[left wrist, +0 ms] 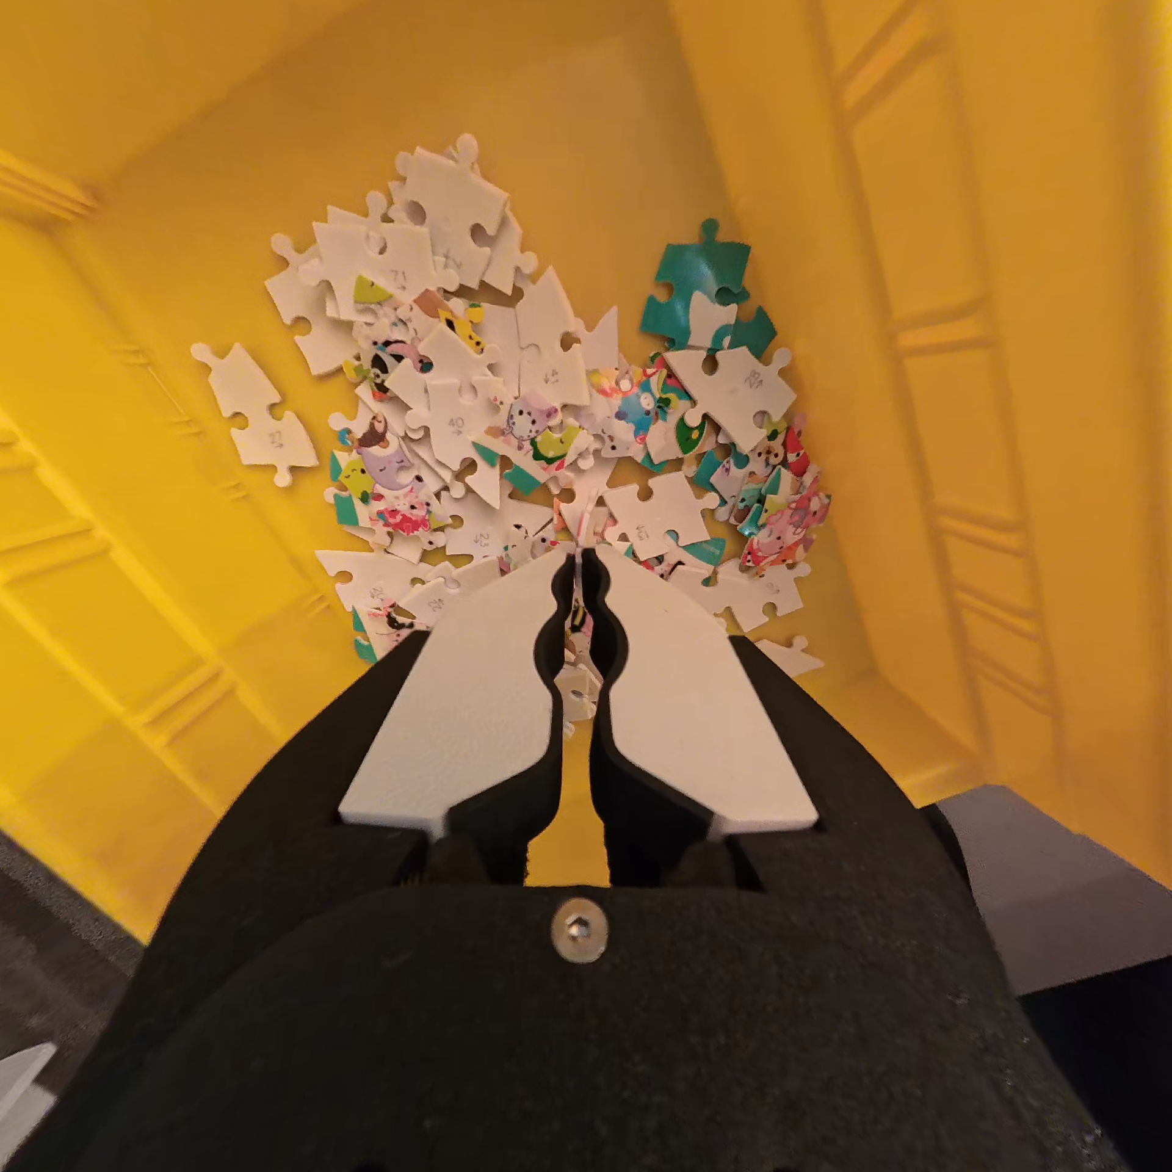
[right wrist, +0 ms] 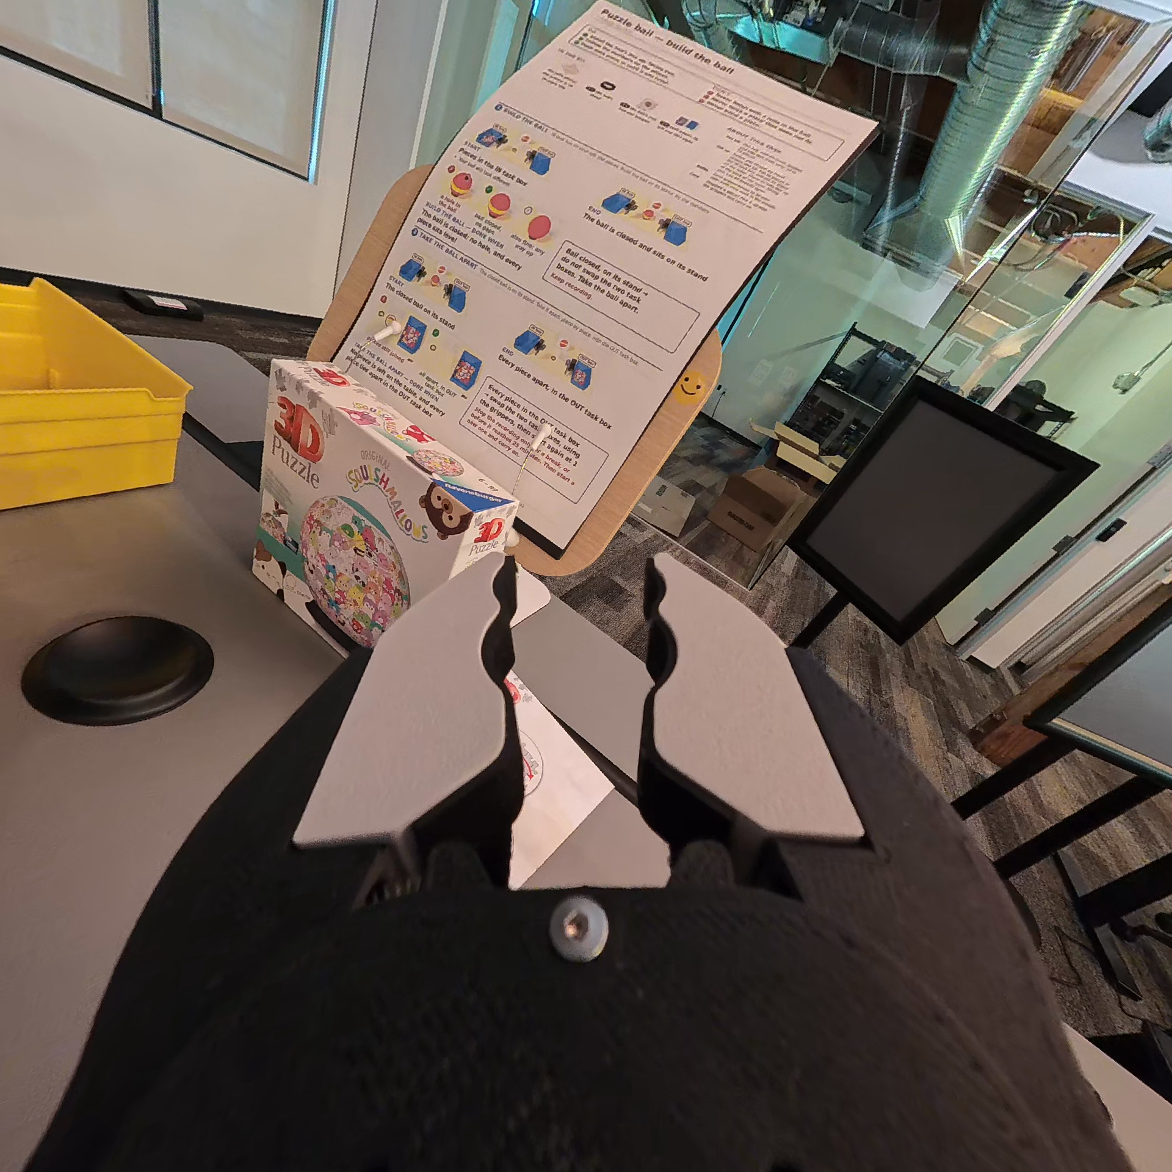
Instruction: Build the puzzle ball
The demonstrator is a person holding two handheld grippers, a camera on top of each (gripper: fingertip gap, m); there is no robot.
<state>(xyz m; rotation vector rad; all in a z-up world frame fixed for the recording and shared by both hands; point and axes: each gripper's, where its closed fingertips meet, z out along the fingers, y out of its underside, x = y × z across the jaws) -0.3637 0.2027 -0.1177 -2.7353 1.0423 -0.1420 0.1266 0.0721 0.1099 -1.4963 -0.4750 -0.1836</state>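
Observation:
In the left wrist view a heap of puzzle pieces point(left wrist: 507, 412), some white side up and some printed side up, lies on the floor of a yellow bin point(left wrist: 158, 571). My left gripper point(left wrist: 580, 555) is down in the bin over the heap. It is shut on a thin puzzle piece point(left wrist: 585, 517) that stands edge-on between the pads and sticks out past the tips. My right gripper point(right wrist: 577, 571) is open and empty above the grey table point(right wrist: 127, 824), facing the puzzle box point(right wrist: 355, 507).
One white piece point(left wrist: 257, 412) lies apart at the left of the heap, and a teal piece point(left wrist: 704, 285) at its far right. An instruction sheet point(right wrist: 602, 253) on a wooden board stands behind the box. A yellow bin point(right wrist: 82, 412), a black round stand point(right wrist: 117, 669) and a paper sheet point(right wrist: 558, 761) are on the table. Across from one pair of fingers to the other is roughly 55 cm.

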